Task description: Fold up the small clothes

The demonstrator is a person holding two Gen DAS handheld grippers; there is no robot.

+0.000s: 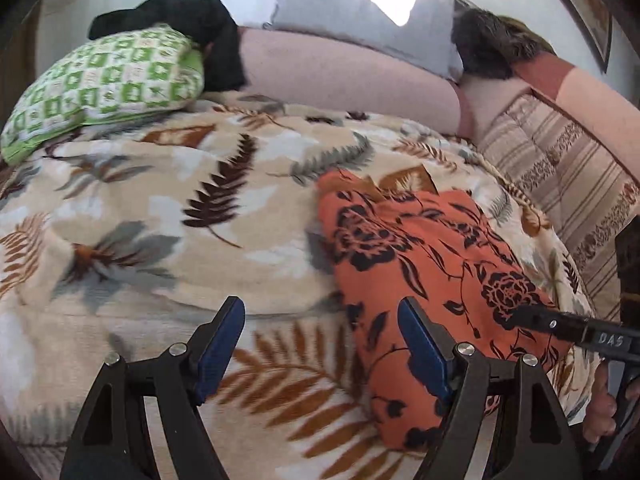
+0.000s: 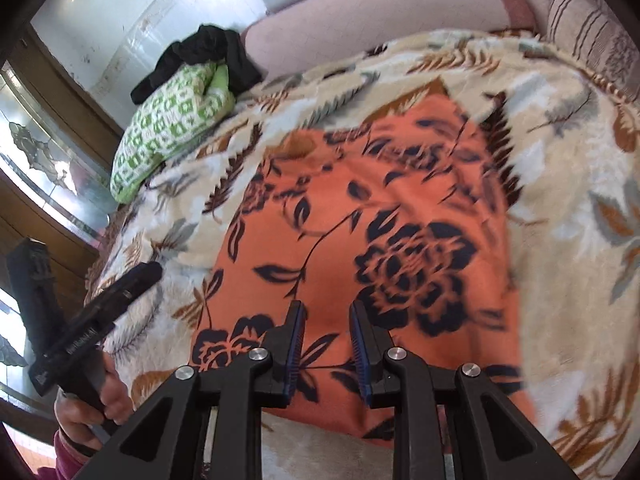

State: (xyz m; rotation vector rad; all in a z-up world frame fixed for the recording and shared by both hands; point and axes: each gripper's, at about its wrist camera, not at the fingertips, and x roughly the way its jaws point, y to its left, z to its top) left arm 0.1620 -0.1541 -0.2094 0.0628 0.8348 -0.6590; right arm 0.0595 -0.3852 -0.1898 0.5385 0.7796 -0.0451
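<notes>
An orange cloth with a black flower print (image 1: 432,264) lies folded into a long strip on a beige leaf-patterned blanket (image 1: 168,208). My left gripper (image 1: 322,346) is open wide, low over the blanket at the cloth's left edge, its right finger over the cloth. My right gripper (image 2: 325,344) hovers over the near end of the cloth (image 2: 360,232) with its jaws a narrow gap apart and nothing between them. The right gripper also shows in the left wrist view (image 1: 568,326), reaching over the cloth's right side. The left gripper shows in the right wrist view (image 2: 96,312), beside the cloth.
A green-and-white patterned pillow (image 1: 104,84) lies at the blanket's far left with a black garment (image 1: 200,36) on it. A pink bolster (image 1: 344,76), grey cushions (image 1: 360,16) and a striped quilt (image 1: 560,184) line the back and right. A wooden glass cabinet (image 2: 44,160) stands left.
</notes>
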